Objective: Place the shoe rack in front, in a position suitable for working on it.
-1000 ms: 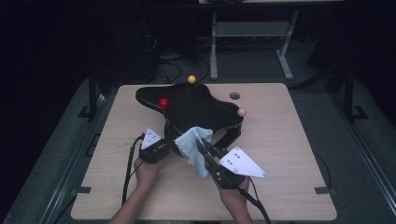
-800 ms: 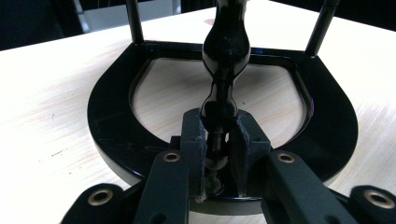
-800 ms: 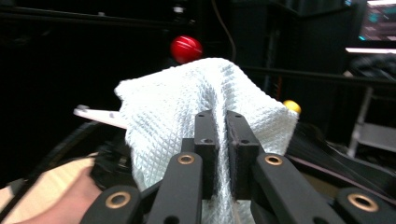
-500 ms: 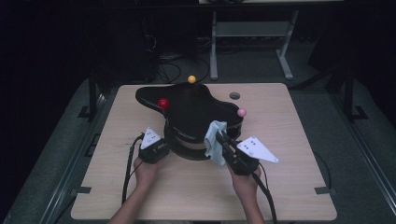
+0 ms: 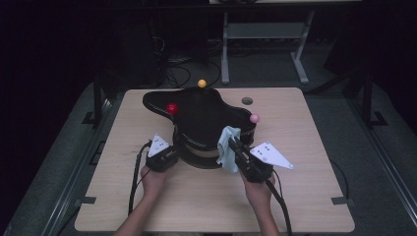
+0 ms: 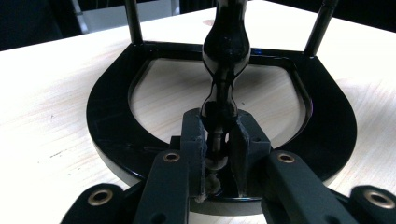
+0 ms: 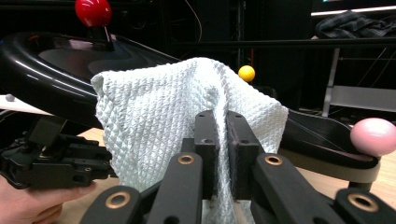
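Note:
A glossy black three-lobed stand [image 5: 206,110] rests on the wooden table [image 5: 305,196], with a red ball [image 5: 171,108], a yellow ball [image 5: 201,83] and a pink ball [image 5: 254,118] on its top. My left gripper [image 5: 177,154] is shut on the stand's slim black turned post [image 6: 225,60], just above the D-shaped base ring [image 6: 107,121]. My right gripper [image 5: 232,142] is shut on a white waffle cloth [image 5: 226,153], held against the front edge of the stand's right lobe. In the right gripper view the cloth [image 7: 154,121] drapes over the jaws, below the pink ball [image 7: 376,135].
A small round hole [image 5: 247,101] sits in the table behind the stand. Cables trail from both grippers toward the near edge. A grey metal frame [image 5: 265,34] and loose cables lie on the dark floor beyond the far edge. Bare tabletop lies left, right and in front.
My right gripper has carried the cloth from the stand's front centre rightward to its right lobe, then stopped. The left gripper has kept its hold on the post.

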The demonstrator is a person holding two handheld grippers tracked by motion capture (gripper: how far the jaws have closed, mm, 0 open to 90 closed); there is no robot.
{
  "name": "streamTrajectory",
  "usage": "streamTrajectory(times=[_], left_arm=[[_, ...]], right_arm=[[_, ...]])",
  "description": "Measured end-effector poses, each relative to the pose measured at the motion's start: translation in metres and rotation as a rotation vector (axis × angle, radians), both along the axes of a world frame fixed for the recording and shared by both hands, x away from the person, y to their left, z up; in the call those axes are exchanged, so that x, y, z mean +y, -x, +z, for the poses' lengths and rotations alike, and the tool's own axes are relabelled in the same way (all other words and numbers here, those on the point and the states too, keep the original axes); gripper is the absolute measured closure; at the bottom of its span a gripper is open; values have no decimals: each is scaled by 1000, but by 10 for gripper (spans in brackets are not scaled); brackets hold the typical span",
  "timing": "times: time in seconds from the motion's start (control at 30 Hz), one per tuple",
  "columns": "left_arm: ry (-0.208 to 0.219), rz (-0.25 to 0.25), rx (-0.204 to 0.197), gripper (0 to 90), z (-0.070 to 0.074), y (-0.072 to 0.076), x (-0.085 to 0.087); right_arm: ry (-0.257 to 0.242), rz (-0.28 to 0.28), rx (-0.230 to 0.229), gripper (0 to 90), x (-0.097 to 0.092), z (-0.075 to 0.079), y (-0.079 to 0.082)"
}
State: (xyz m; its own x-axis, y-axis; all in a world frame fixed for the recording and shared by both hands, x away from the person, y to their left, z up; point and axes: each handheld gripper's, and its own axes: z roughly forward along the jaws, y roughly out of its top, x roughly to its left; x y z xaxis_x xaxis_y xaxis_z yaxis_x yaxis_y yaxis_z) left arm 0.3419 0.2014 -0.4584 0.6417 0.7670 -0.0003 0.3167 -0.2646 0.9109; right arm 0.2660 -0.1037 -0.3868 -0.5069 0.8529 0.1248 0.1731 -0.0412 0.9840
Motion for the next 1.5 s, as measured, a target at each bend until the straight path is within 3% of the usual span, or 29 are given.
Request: streamTrajectory(times=[0.4, 0.6, 0.7, 1.03, 1.2, 1.3, 1.5], left_arm=[[9, 16, -1, 761, 0, -2, 7], [22, 32, -3, 757, -1, -5, 16], [17, 30, -4, 759, -1, -6, 17], [10, 28, -1, 759, 0, -7, 16], [10, 29, -1, 760, 0, -7, 16], [8, 30, 0, 761, 0, -7, 17], [9, 35, 0, 761, 0, -8, 18]], right_arm=[[-8, 31, 4, 847, 8, 0, 8], [-12, 99, -13, 846, 25, -2, 24], [4, 106, -27, 845, 27, -4, 26], [7, -24, 49, 846, -11, -25, -1], [10, -5, 47, 845, -4, -24, 0], [43, 3, 38, 845, -2, -23, 2], [60, -100, 80, 845, -28, -31, -12]])
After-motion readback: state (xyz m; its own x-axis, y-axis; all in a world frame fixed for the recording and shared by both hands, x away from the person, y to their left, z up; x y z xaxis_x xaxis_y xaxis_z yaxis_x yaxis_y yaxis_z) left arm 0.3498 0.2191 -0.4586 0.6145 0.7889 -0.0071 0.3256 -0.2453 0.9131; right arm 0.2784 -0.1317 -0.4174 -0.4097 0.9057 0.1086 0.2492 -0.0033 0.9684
